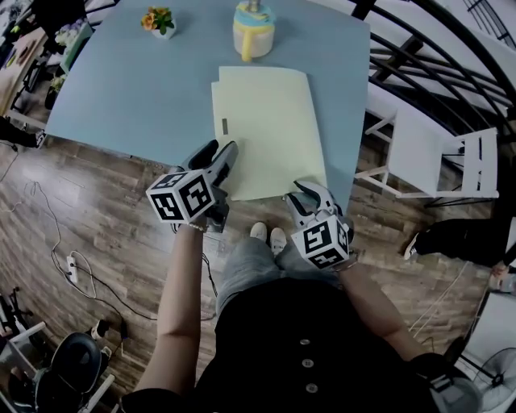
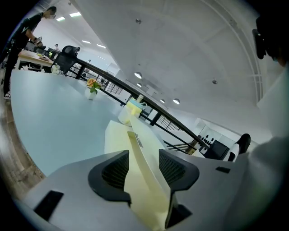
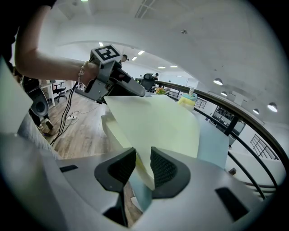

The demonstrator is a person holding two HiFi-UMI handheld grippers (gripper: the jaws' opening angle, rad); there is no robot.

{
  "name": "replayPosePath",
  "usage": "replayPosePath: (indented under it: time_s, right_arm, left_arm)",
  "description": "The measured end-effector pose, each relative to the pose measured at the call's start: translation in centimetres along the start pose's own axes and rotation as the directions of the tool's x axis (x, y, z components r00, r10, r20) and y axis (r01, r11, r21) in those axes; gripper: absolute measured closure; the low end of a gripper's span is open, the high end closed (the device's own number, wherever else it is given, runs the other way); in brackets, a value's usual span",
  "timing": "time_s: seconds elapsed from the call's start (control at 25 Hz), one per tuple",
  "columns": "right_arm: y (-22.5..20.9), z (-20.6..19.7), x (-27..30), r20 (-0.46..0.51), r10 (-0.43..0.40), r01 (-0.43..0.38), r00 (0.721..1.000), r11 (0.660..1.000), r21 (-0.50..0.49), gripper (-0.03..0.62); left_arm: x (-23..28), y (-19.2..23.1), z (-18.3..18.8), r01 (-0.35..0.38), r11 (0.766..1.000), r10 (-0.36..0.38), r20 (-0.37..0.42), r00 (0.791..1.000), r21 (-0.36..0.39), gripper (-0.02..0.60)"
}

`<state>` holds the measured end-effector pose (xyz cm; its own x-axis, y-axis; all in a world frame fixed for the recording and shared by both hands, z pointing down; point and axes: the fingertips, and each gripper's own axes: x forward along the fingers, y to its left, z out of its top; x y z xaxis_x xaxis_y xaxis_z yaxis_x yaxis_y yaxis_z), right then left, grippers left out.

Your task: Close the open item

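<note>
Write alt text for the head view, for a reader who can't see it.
A pale yellow folder lies at the near edge of a blue table, seen from above, with the person's left claw at its near left corner and the right claw at its near right corner. Beyond it stand a yellow jug and a small pot of flowers.

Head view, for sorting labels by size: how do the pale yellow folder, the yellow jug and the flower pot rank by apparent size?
1. pale yellow folder, by far the largest
2. yellow jug
3. flower pot, smallest; both stand at the far edge, so nearness does not skew it
</note>
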<state>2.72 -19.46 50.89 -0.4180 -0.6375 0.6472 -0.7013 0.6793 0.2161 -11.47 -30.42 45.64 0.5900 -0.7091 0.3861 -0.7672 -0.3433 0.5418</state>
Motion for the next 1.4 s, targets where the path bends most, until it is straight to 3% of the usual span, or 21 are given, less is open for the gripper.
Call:
replayPosePath:
  time_s: [0.44, 0.6, 1.08, 1.4]
  right_arm:
    - [0.0, 0.0, -0.1, 0.0, -0.004, 0.004, 1.0, 1.0, -0.004, 0.493]
    - [0.0, 0.1, 0.0, -0.002, 0.003, -0.003, 1.0, 1.0, -0.004, 0.491]
    - [0.8, 0.5, -0.1, -0.003, 0.068, -0.068, 0.998, 0.997, 0.046, 0.436]
    - [1.0, 1.0, -0.4, -0.023, 0.094, -0.092, 0.995, 0.993, 0.074, 0.457]
  left_arm:
    - [2.2, 0.3, 0.8, 0.032, 0.999, -0.031, -0.038, 0.999, 0.003, 0.397]
    - [2.7, -0.2, 1.0, 0.06, 0.998, -0.06, -0.039, 0.997, 0.002, 0.485]
    - [2.3, 1.0, 0.3, 0.024, 1.0, -0.025, -0.062, 0.998, -0.009, 0.494]
    - [2.3, 1.0, -0.3, -0.004, 0.995, 0.013, -0.096, 0.995, 0.098, 0.483]
